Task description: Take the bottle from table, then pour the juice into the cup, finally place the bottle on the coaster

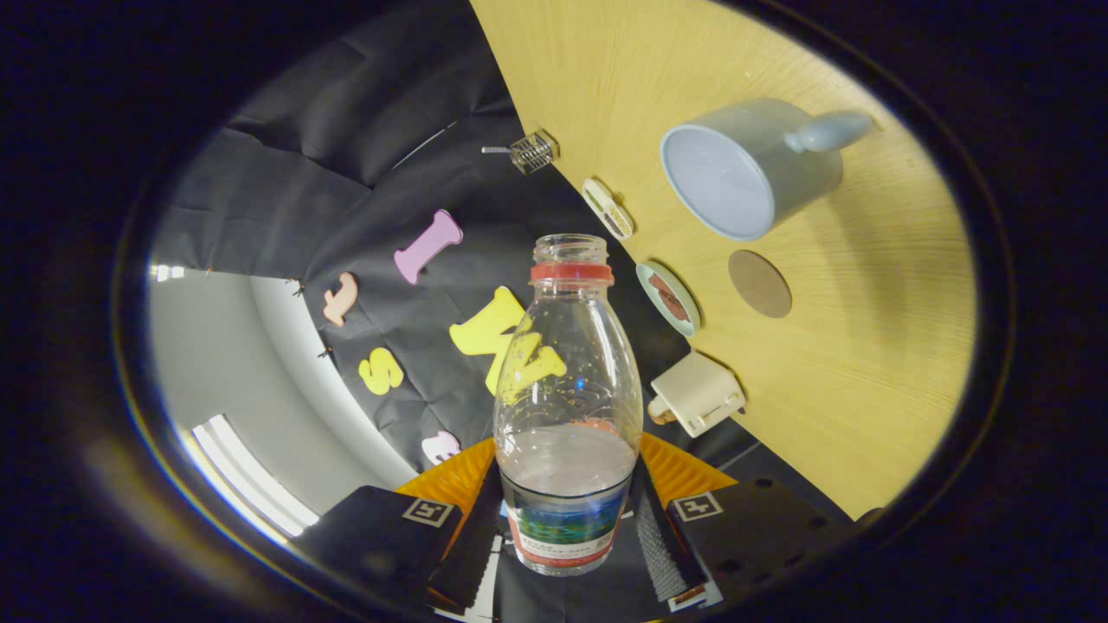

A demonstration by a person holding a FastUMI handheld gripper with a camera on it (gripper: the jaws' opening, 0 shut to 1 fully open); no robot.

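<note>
A clear plastic bottle (pixel 567 407) with a red neck ring and no cap sits between my fingers, and my gripper (pixel 567 528) is shut on its labelled lower part. Pale liquid fills only its lower part. The whole view is rolled, so the wooden table (pixel 866 363) runs up the right side. A grey-blue cup (pixel 744 169) with a handle stands on the table beyond the bottle's mouth, its inside looking pale. A round brown coaster (pixel 759 283) lies on the table between the cup and my fingers.
Along the table's far edge stand a small wire cage (pixel 531 151), a white flat piece (pixel 608 208), a small dish (pixel 668 298) with something brown in it, and a cream box (pixel 698 392). Black cloth wall lies behind them.
</note>
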